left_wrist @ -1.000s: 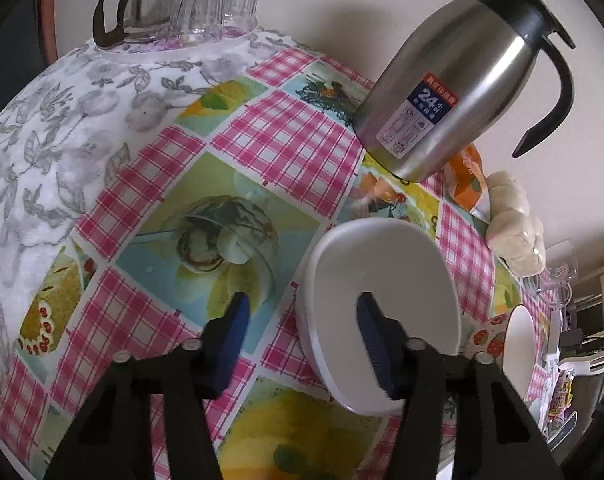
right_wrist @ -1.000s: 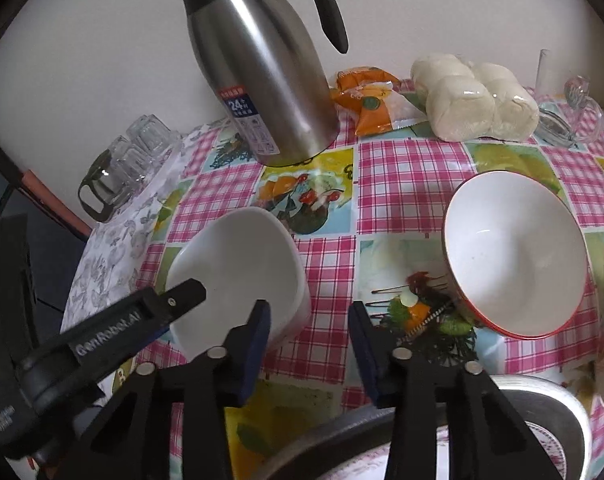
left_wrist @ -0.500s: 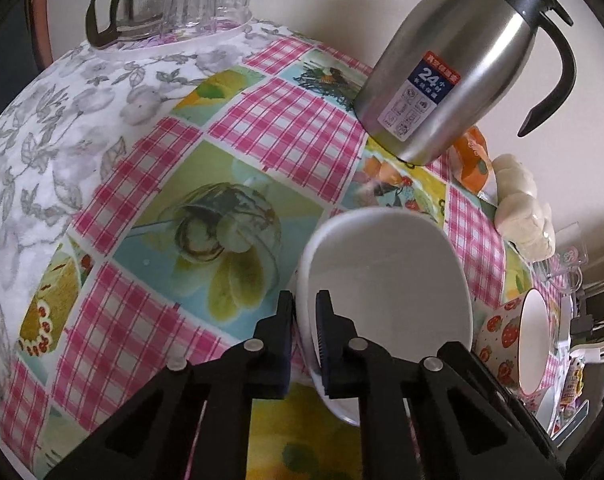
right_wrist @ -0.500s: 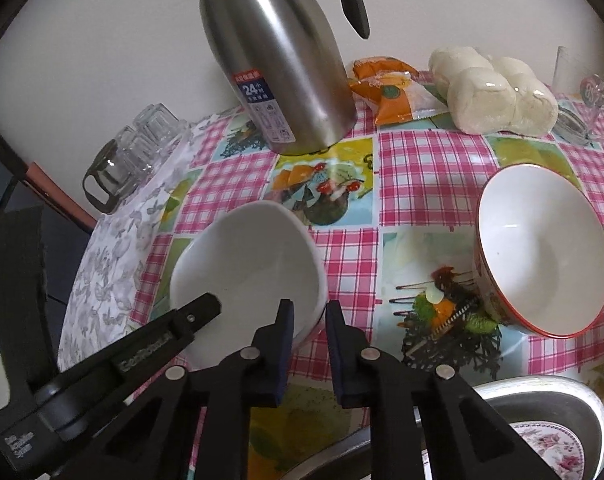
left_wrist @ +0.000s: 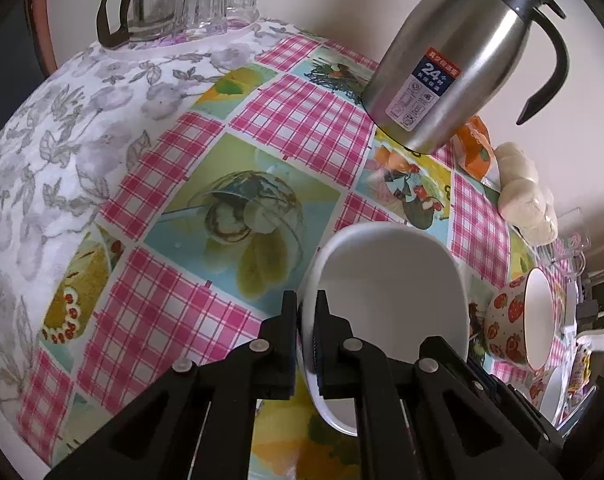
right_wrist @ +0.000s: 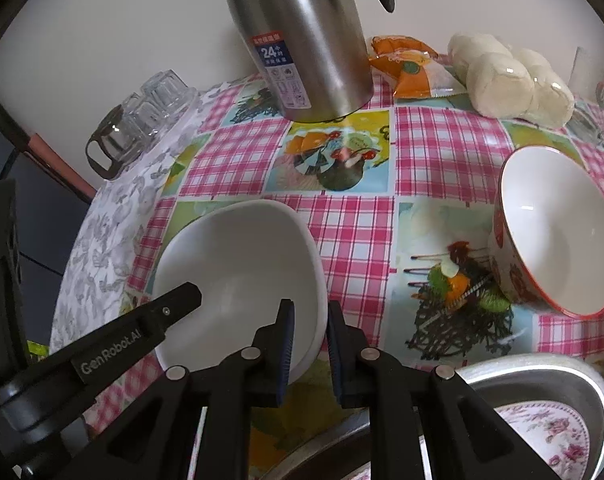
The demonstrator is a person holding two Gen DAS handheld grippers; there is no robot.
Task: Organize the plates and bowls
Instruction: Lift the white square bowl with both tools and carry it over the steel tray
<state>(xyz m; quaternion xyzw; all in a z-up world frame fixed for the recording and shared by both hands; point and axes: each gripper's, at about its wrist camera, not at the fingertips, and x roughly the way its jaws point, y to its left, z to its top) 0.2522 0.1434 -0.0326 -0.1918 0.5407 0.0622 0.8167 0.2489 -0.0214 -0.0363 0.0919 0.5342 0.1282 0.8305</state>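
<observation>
Bowl: white bowl [left_wrist: 390, 280] on the desk [left_wrist: 174, 168], in front of the steel thermos jug [left_wrist: 450, 64]
Left hand-held gripper [left_wrist: 305, 336]: closed on the bowl's left rim, one pad inside and one outside
Right hand-held gripper [right_wrist: 308, 344]: clamped on the bowl's right rim, wall between the pads
Second bowl: strawberry-patterned bowl [right_wrist: 558, 232], to the right, apart from the white one
Near edge: metal basin [right_wrist: 542, 384] with a flowered plate [right_wrist: 550, 440] inside
</observation>
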